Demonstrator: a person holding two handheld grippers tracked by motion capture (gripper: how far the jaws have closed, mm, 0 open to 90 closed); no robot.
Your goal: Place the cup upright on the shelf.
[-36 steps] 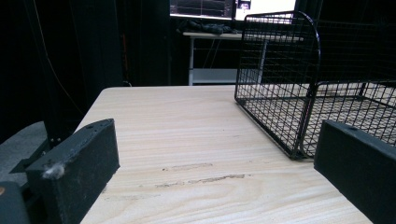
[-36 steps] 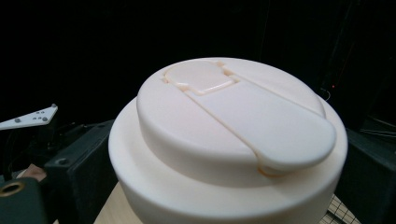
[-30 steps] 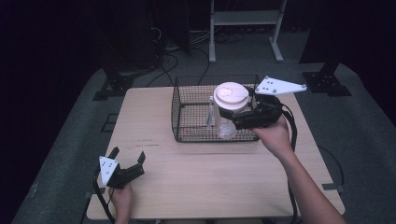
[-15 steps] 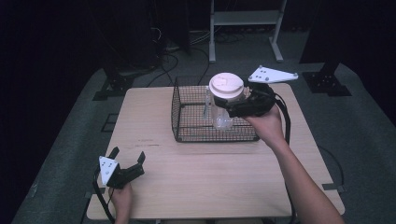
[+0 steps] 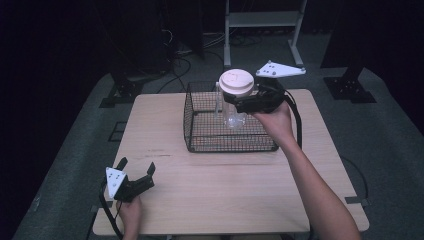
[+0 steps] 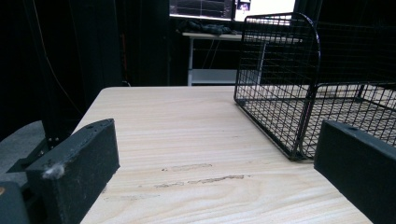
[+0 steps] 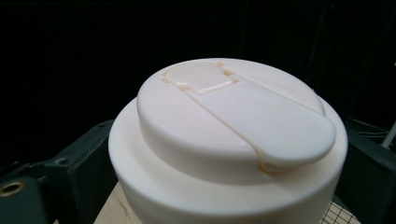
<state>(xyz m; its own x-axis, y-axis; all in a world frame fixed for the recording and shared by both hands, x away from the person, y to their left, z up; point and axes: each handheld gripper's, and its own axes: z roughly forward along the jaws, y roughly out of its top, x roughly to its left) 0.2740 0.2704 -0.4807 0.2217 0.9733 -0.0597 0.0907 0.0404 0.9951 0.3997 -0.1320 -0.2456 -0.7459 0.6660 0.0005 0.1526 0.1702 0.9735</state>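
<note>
- Right gripper (image 5: 239, 102) is clamped on a clear bottle (image 5: 233, 116) just under its wide white lid (image 5: 236, 81), holding it upright above the far part of a black wire basket (image 5: 200, 137).
- In the right gripper view, the white lid (image 7: 231, 140) sits large and close, with a flat flip tab on top, and a black jaw presses against each side of it.
- Seen from the high view, the bottle's clear body hangs down inside the basket's outline; whether its base touches the basket floor cannot be told.
- The basket stands on the far middle of a light wooden table (image 5: 225, 200).
- Left gripper (image 5: 137, 172) rests at the near left corner of the table, well apart from the basket, its jaws spread wide and holding nothing.
- In the left gripper view, bare tabletop (image 6: 196, 154) lies between the two jaws, and the basket (image 6: 299, 93) stands farther off to the right.
</note>
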